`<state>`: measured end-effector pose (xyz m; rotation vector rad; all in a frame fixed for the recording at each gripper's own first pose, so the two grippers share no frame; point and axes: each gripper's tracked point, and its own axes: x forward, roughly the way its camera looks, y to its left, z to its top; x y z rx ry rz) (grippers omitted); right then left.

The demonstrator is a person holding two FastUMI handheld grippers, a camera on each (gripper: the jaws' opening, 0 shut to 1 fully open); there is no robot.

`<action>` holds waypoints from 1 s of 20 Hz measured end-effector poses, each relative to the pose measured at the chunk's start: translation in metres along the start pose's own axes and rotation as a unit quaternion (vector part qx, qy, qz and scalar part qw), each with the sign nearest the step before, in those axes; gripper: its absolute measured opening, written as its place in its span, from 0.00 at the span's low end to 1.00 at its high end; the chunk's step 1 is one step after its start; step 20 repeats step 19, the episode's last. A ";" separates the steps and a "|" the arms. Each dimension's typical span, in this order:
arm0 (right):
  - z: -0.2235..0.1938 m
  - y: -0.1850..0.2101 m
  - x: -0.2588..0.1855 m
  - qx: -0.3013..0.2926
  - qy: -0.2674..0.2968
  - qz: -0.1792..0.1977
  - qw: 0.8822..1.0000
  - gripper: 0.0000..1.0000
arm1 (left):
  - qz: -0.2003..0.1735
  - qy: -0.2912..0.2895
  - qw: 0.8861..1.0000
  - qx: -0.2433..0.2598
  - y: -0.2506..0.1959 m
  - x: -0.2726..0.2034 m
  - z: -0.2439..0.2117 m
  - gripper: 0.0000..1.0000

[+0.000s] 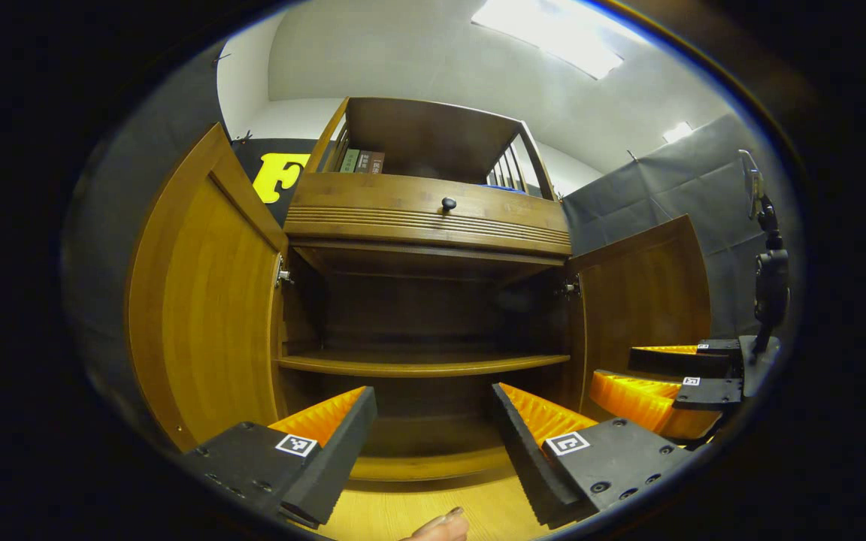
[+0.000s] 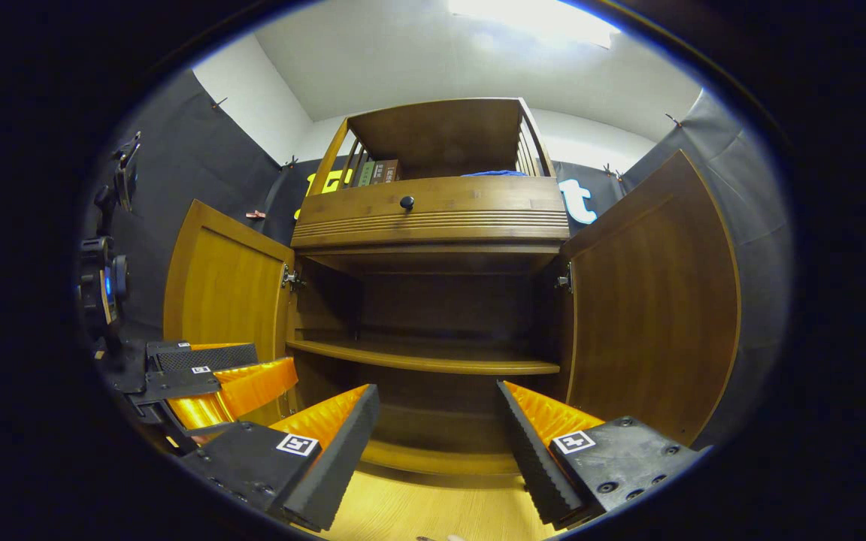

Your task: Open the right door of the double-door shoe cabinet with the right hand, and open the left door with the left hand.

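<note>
Shoe cabinet (image 1: 427,218) is standing on the wooden floor (image 1: 403,511), its left door (image 1: 204,300) and right door (image 2: 651,300) both swinging wide. Left hand-held gripper (image 1: 433,432) and right hand-held gripper (image 2: 437,432) are gaping wide, gripping nothing.

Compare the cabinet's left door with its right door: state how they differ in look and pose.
In the left gripper view, the left door looks brightly lit and golden, while the right door sits in shadow and reads darker brown. The left door hinges at the cabinet's left side, the right door at its right. Both stand swung wide open.
</note>
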<state>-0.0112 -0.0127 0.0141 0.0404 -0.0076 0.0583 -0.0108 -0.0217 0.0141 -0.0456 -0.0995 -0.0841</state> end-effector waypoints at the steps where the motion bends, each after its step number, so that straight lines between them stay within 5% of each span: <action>1: 0.000 0.000 -0.001 0.000 0.001 0.000 1.000 0.97 | 0.001 -0.001 1.000 -0.001 0.000 0.001 0.000 0.96; 20: 0.000 0.002 -0.002 0.003 0.002 0.003 1.000 0.97 | 0.009 0.000 1.000 -0.003 0.005 -0.001 0.000 0.95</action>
